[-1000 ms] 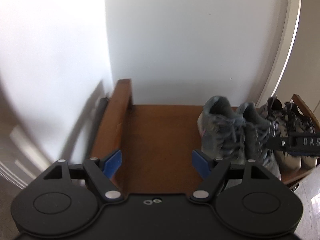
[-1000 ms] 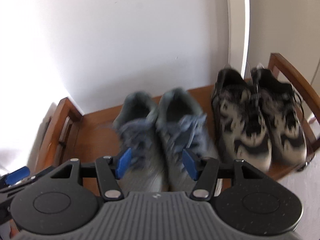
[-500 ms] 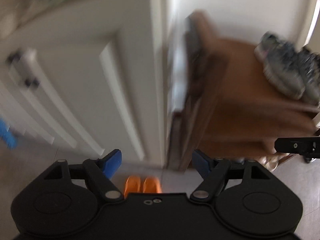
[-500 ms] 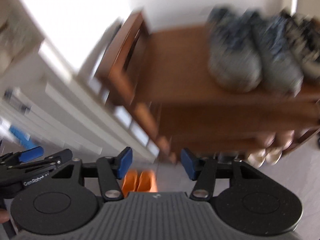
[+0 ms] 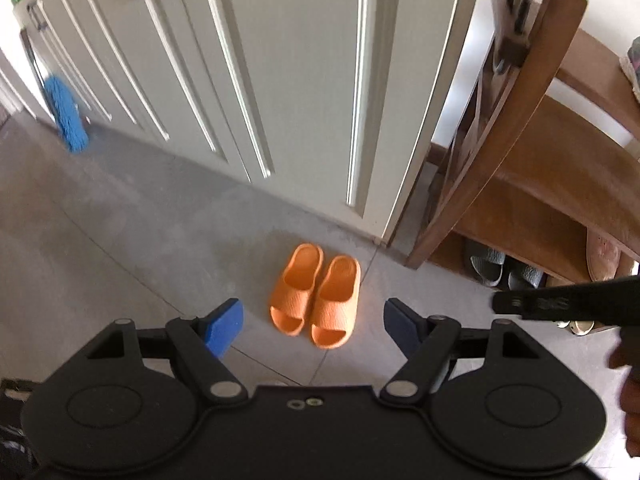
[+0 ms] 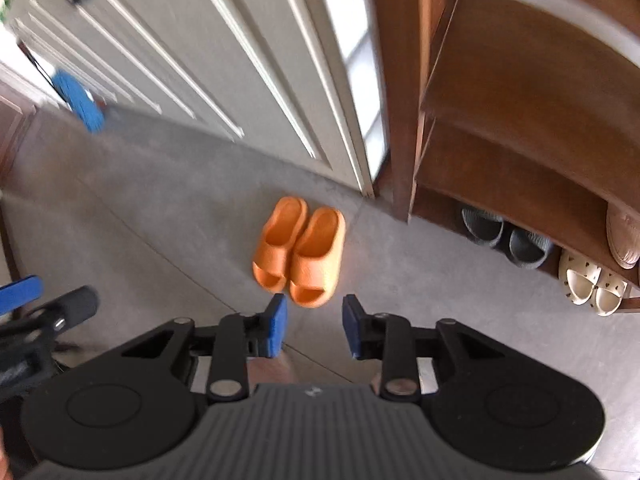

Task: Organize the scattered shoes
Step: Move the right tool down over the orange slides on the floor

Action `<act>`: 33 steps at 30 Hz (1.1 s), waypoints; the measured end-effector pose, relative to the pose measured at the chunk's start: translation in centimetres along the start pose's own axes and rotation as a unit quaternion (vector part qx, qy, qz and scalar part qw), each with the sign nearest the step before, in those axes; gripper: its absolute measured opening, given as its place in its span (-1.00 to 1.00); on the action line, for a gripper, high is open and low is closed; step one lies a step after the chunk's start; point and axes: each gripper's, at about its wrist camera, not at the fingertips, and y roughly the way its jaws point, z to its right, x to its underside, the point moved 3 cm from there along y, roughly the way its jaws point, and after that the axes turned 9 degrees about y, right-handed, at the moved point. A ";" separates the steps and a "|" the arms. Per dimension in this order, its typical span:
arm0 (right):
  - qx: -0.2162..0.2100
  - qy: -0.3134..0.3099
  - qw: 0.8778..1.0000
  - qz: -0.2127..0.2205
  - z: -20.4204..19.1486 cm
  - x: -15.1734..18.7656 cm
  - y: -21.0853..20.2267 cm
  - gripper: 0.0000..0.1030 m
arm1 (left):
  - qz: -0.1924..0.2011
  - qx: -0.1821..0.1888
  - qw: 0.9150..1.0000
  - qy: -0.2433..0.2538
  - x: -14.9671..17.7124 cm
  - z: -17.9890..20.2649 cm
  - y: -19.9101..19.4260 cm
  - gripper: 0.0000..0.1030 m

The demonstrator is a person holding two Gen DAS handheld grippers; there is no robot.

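A pair of orange slides [image 5: 316, 294] [image 6: 301, 249] lies side by side on the grey floor tiles, toes toward me, just left of the wooden shoe rack [image 5: 532, 168] [image 6: 504, 120]. My left gripper [image 5: 314, 326] hangs above the slides, open wide, nothing between its blue pads. My right gripper [image 6: 314, 326] hovers just short of the slides' toes; its jaws are closing with only floor between them. The other gripper shows at each view's edge.
White cupboard doors [image 5: 248, 80] stand behind the slides. A blue mop head [image 5: 68, 120] leans at the far left. The rack's bottom shelf holds grey slippers [image 6: 504, 236], a cream pair [image 6: 592, 284] and a brown shoe [image 6: 622, 236]. A grey sneaker's toe [image 5: 632, 64] shows on top.
Both grippers have swung down and left from the sneakers on the rack's top to point at the floor over the orange slides. The right gripper's jaws have narrowed.
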 end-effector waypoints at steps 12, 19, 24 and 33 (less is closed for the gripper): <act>0.038 0.070 0.993 -0.091 -5.4 0.1 23.3 -0.32 | -0.028 -0.025 0.999 -0.009 4.6 -11.5 14.8 0.50; 0.077 0.048 0.994 -0.067 -8.9 -2.0 36.1 -0.30 | -0.051 -0.058 0.997 -0.026 5.8 -19.0 24.2 0.50; 0.103 0.085 0.988 -0.078 -8.5 -3.4 43.8 -0.20 | -0.068 -0.066 0.995 -0.044 6.8 -21.5 28.8 0.50; 0.168 0.134 0.969 -0.118 -6.8 -5.8 52.2 -0.01 | -0.097 -0.020 0.994 -0.046 9.2 -20.4 31.0 0.50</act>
